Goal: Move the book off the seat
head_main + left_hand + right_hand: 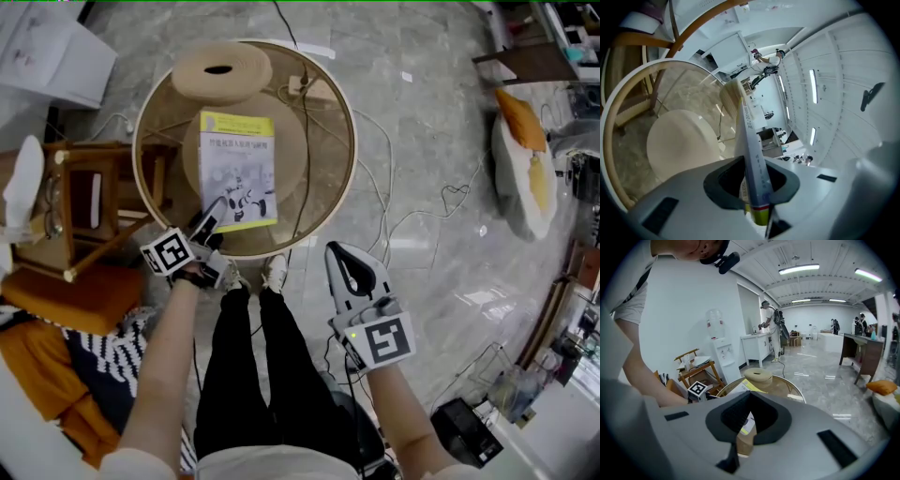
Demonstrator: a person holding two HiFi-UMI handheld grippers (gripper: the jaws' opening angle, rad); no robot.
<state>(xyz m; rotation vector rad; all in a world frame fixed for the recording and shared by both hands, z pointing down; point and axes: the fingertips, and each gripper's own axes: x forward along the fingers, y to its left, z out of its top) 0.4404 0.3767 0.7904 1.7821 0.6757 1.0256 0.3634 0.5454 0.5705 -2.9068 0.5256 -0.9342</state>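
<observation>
Head view, L tongs (216, 212) clamp book (236, 155), over table (350, 141)

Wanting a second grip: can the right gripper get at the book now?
Probably yes: the book's right edge lies bare near the right gripper; the left gripper clamps only its near corner.

Head view looks steeply down from above the person onto the round glass table (349, 141), fairly far off. Left gripper view rides the left gripper (214, 214), right up at the table, rolled, facing along the book (239, 169) edge toward the far room and ceiling. Right gripper view rides the right gripper (345, 262), farther back, facing forward over the table into the room. All three share table and book.
</observation>
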